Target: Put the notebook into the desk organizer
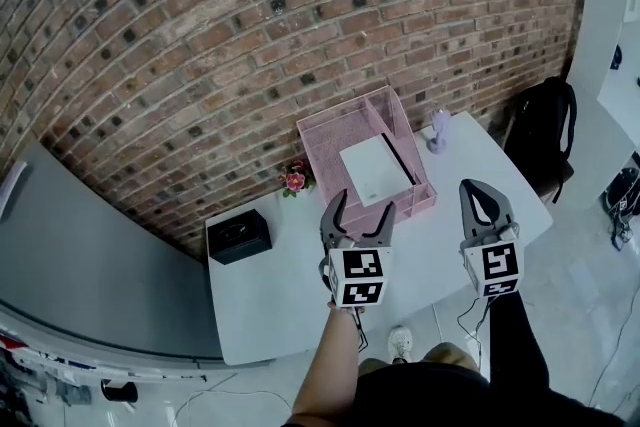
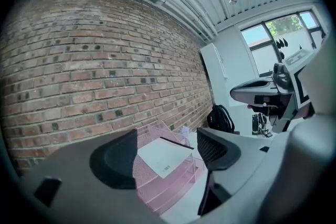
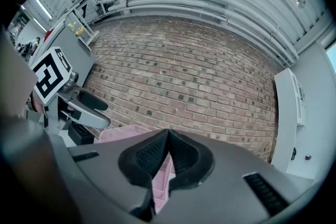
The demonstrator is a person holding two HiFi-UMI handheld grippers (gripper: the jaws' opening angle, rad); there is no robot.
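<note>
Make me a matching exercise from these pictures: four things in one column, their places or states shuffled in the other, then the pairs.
Things:
1. notebook
2. black box
3. left gripper
4. right gripper

Places or states:
A. jaws together, nothing between them
B. lying in the pink desk organizer
C. jaws apart, nothing between them
D. near the left end of the table in the head view

Pairs: 1-B, 2-D, 3-C, 4-A

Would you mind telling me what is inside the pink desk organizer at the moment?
A white notebook lies flat in the large compartment of the pink desk organizer. Bare mesh shows around it. Anything beneath the notebook is covered and cannot be seen.
</note>
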